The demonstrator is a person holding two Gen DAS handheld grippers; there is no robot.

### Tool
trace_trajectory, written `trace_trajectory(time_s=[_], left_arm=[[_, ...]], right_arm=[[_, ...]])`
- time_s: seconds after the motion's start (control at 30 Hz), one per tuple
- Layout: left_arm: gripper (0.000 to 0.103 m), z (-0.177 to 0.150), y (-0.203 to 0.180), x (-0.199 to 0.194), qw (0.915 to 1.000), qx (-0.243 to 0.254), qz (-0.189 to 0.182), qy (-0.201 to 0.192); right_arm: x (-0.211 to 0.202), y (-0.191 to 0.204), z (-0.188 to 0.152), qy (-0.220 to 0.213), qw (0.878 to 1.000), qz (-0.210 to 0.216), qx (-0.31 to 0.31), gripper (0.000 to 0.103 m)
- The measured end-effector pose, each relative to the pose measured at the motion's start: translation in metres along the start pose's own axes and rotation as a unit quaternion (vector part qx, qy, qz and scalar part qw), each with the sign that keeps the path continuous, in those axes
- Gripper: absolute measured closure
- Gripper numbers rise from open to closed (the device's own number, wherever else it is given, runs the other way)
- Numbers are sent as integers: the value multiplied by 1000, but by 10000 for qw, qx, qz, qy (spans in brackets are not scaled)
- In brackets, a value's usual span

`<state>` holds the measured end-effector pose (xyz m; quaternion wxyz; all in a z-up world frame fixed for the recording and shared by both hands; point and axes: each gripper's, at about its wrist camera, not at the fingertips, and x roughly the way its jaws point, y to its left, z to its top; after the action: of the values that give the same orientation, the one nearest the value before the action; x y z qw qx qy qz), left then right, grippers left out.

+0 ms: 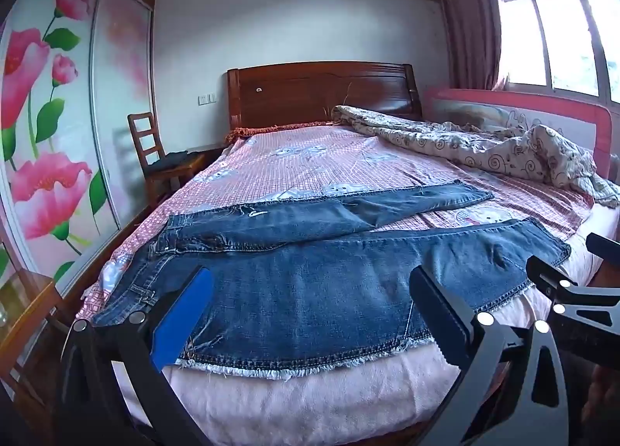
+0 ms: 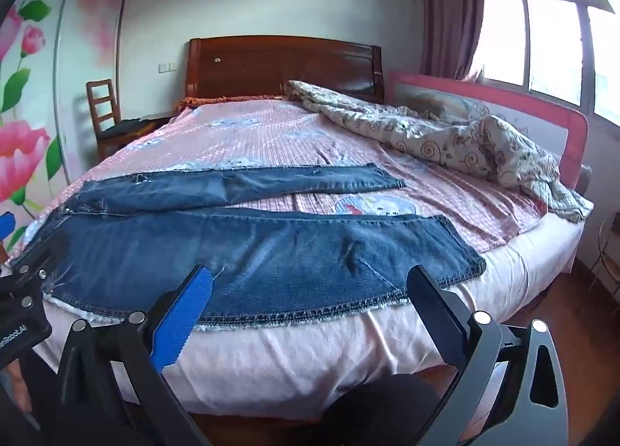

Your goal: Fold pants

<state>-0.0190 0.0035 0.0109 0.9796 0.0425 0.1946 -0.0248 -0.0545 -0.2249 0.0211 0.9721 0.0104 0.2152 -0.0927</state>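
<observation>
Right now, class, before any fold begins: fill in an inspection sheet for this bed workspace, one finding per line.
Surface: bed, pink checked sheet.
Job's things: jeans spread flat, unfolded, legs apart, waist at left.
Clutter: rumpled quilt at far right.
Grippers: left gripper open, empty; right gripper open, empty; both short of the jeans.
Cables: nothing seen.
Surroundings: headboard, chair, flowered wardrobe, window.

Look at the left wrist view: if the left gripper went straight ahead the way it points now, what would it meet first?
Most likely the jeans, on the nearer leg lying across the bed. The left gripper is open and empty; depth is uncertain.
</observation>
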Motion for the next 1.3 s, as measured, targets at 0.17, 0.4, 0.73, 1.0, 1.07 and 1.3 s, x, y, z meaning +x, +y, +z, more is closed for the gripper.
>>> trace_trajectory(time_s=[0.17,0.4,0.73,1.0,1.07,1.3], left_arm=[[2,-7,2,-1,9998,180,50,55],[2,-5,10,-1,9998,22,161,64],[2,-9,10,3,9997,57,194,133],[2,-11,15,5,9996,-8,235,148],[2,-11,15,5,9996,-30,243,148],[2,-10,12,4,9997,-10,232,124]], right_arm=[[1,21,-3,13,9999,38,-132,3],[8,38,-4,23,9999,74,-93,3],[10,43,-6,44,9999,94,-115,3],[11,44,-5,40,9999,87,-140,3],[11,45,-5,48,9998,93,-150,3],[11,45,-6,48,9999,99,-123,3]])
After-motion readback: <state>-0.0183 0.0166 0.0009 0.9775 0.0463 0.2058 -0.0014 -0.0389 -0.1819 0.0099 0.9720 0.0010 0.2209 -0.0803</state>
